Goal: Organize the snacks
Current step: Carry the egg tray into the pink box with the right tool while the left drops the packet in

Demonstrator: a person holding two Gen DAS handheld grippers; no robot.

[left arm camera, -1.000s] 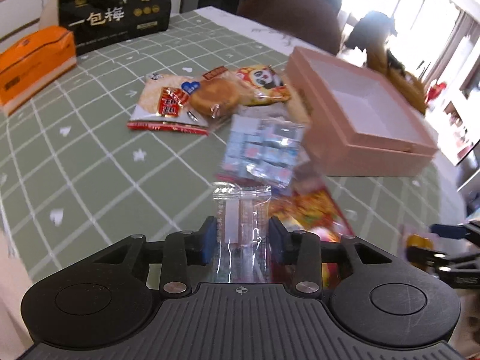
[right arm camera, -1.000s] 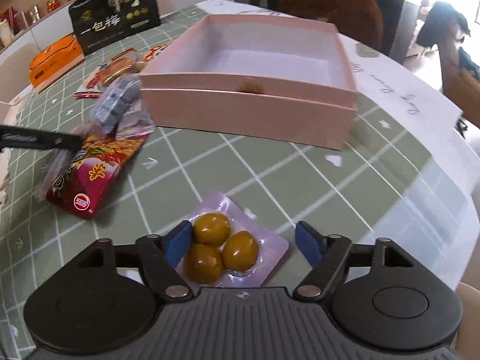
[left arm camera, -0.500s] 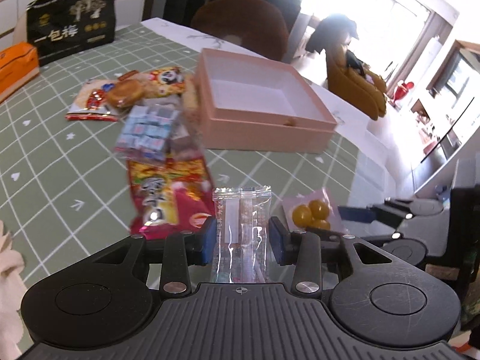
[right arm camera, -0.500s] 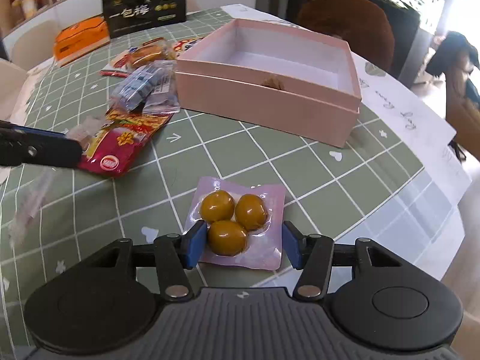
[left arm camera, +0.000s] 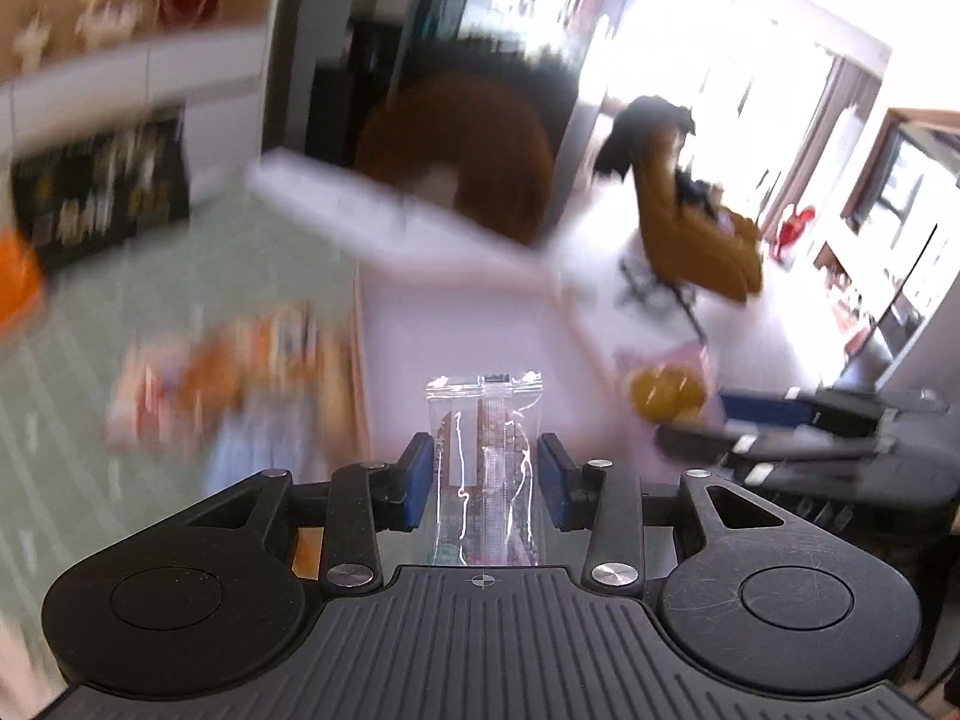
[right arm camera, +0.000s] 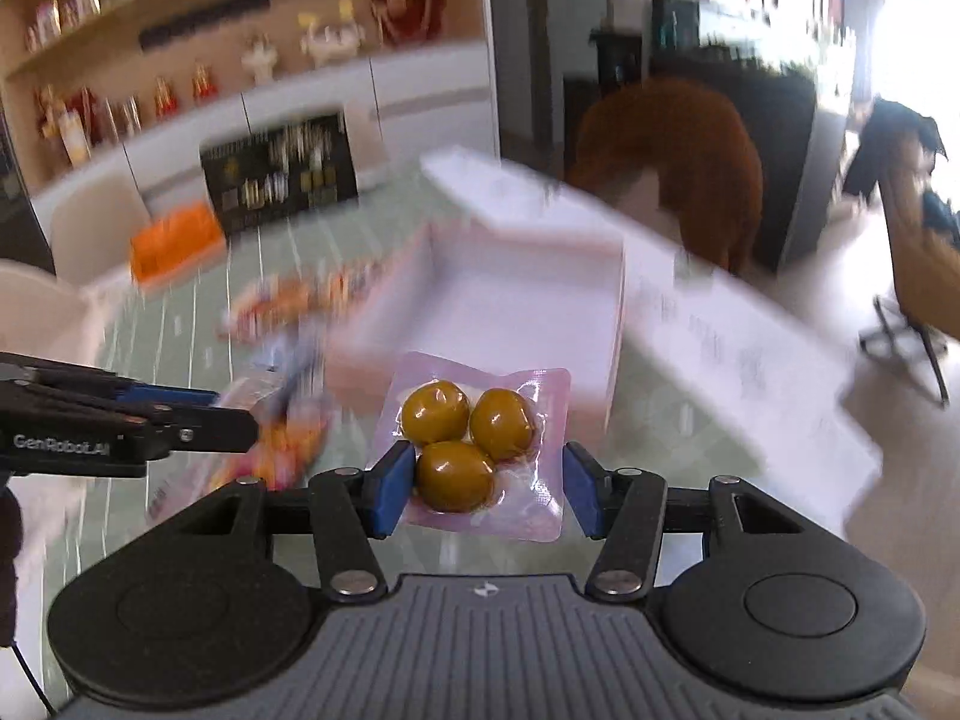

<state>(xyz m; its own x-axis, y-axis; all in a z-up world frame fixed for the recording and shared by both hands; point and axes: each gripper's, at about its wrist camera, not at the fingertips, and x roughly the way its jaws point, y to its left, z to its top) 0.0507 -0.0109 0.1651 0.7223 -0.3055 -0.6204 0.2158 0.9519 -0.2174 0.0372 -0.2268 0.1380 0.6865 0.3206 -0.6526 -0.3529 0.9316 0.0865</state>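
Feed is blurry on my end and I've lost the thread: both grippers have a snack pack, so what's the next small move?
Probably carry both forward over the pink box and release there. The right gripper, whose jaws have just been closing, grips the pouch of three green plums clear of the table; the left gripper holds the clear sachet. The box lies just ahead of both.

A clear sachet (left arm camera: 485,456) is clamped upright between the blue pads (left arm camera: 418,481) of the left tongs (left arm camera: 485,477). Beyond it, a pink box (left arm camera: 360,372) and loose snack packets (left arm camera: 198,384) are blurred on the green checked table (left arm camera: 120,300). At right, the right tongs (left arm camera: 708,426) are seen carrying a pouch of yellow-brown balls (left arm camera: 663,393).
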